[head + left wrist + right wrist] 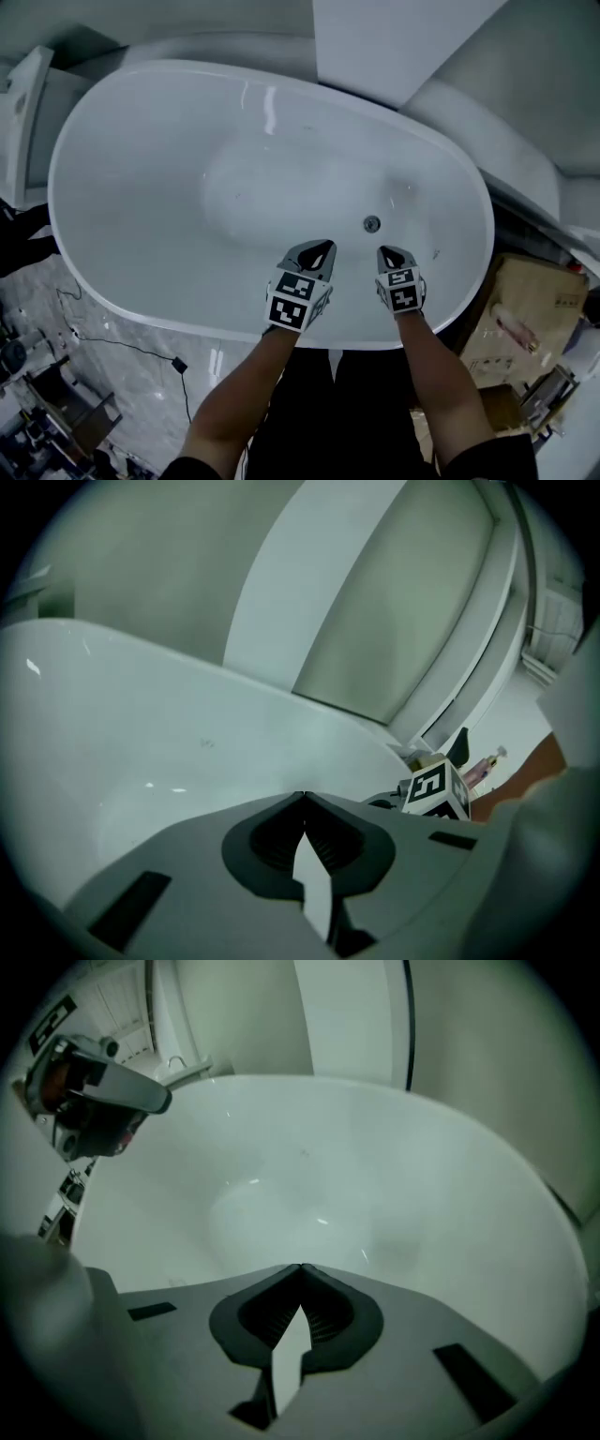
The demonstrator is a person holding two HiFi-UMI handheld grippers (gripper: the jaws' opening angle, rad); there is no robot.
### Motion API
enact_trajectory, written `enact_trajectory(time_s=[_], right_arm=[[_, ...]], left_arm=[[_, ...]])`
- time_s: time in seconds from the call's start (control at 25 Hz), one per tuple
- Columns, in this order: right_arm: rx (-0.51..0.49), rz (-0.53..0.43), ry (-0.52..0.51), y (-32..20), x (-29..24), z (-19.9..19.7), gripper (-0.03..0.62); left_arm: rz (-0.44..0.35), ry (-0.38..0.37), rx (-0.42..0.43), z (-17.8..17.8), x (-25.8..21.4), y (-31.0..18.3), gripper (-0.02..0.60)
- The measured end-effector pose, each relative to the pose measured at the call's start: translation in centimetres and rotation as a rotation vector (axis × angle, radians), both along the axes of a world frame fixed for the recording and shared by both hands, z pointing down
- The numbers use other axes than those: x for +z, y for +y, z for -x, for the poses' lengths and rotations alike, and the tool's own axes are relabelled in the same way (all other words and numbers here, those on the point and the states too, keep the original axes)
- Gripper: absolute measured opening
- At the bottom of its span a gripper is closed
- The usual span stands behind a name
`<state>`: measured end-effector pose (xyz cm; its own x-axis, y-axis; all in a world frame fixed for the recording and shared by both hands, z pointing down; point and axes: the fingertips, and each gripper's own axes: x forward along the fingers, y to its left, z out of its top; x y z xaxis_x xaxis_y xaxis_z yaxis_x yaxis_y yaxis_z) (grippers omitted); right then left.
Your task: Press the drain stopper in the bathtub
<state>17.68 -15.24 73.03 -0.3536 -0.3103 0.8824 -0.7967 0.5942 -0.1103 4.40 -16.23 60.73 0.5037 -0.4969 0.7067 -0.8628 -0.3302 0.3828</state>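
Note:
A white oval bathtub [122,253] fills the head view. Its small round chrome drain stopper [372,223] sits on the tub floor toward the right end. My left gripper [319,248] hovers over the near side of the tub, left of and below the stopper, shut with nothing held. My right gripper [392,253] hangs just below and right of the stopper, also shut and empty. In the left gripper view the jaw tips of the left gripper [302,796] meet over the tub wall. The right gripper [300,1267] points into the basin; the stopper does not show there.
Cardboard boxes [528,302] stand to the right of the tub. A black cable [122,347] and equipment lie on the marble floor at lower left. Another white curved fixture [497,127] sits behind the tub at right, a white panel [394,37] behind.

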Motion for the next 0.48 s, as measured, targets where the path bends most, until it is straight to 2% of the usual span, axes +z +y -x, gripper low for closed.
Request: enact_trajectory(time_s=[0.08, 0.24, 0.4, 0.48], right_arm=[[0.028, -0.029, -0.072, 1.4, -7.6, 0.9, 0.012], [0.102, -0.150, -0.232, 0.6, -21.5, 2.4, 0.012], [0.022, -0.272, -0.284, 1.4, -32.7, 3.4, 0.012], [0.023, -0.327, -0.310, 0.9, -37.1, 3.1, 0.012]], left_arm=[[-0.023, 0.008, 0.011, 0.3, -6.8, 1.7, 0.011], [-0.119, -0.013, 0.036, 1.9, -18.1, 4.0, 0.011], [-0.203, -0.015, 0.087, 2.8, -26.2, 6.9, 0.011], [-0.252, -0.021, 0.098, 3.4, -29.0, 6.9, 0.011]])
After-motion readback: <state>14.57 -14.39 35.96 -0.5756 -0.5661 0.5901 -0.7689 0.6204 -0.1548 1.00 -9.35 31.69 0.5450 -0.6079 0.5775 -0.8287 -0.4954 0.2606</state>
